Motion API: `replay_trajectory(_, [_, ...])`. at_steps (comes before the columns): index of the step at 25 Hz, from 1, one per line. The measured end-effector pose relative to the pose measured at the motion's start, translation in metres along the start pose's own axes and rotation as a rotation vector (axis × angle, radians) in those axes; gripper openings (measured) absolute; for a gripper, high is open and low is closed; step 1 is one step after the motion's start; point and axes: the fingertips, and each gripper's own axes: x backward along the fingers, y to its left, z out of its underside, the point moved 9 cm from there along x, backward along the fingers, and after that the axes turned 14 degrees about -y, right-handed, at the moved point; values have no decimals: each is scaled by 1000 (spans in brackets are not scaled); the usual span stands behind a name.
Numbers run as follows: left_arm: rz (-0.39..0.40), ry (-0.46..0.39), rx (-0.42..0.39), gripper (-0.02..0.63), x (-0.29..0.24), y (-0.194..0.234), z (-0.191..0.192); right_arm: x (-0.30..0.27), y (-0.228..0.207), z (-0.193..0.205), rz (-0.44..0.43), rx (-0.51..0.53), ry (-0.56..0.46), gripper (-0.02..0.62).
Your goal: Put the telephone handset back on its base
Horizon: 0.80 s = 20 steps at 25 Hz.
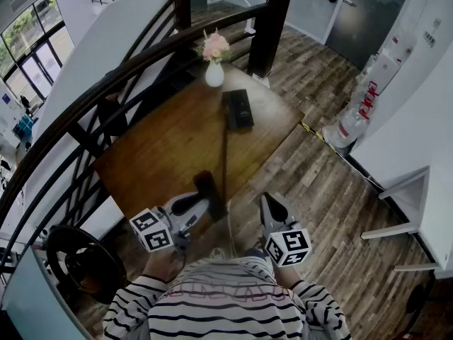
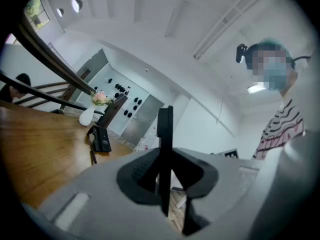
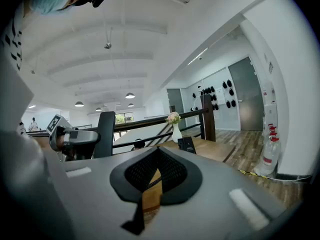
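the handset [image 1: 208, 190] is held by the left gripper [image 1: 202, 205] at the near corner of the table [image 1: 163, 147], well apart from the base [image 1: 238, 109]. whether the handset touches the table top cannot be determined.

left gripper: in the left gripper view the jaws of the left gripper [image 2: 165, 169] are seen closed partway onto the handset [image 2: 165, 129], which is clamped edge-on and stands upright between them as a thin black slab. nothing else is gripped.

right gripper: the right gripper [image 1: 269, 202] is held just off the table's near right edge, beside the left gripper and apart from the handset. in the right gripper view the jaw tips of the right gripper [image 3: 156, 154] are brought together, and only a narrow slit is left below them, through which wood is seen. nothing is held.

the base is placed flat by the far right edge of the table. a cord [image 1: 225, 147] is run across the table top from the base to the handset. a white vase [image 1: 214, 74] with pink flowers [image 1: 215, 47] is set at the far corner, just beyond the base. in the right gripper view the handset [image 3: 105, 134] is seen upright at the left, with the base [image 3: 187, 144] and vase [image 3: 176, 130] further off.
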Motion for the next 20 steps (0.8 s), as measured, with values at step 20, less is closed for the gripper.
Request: replay_trajectory(20, [-30, 8, 33, 67, -34, 49, 3, -49, -39, 8, 24, -51, 12, 29])
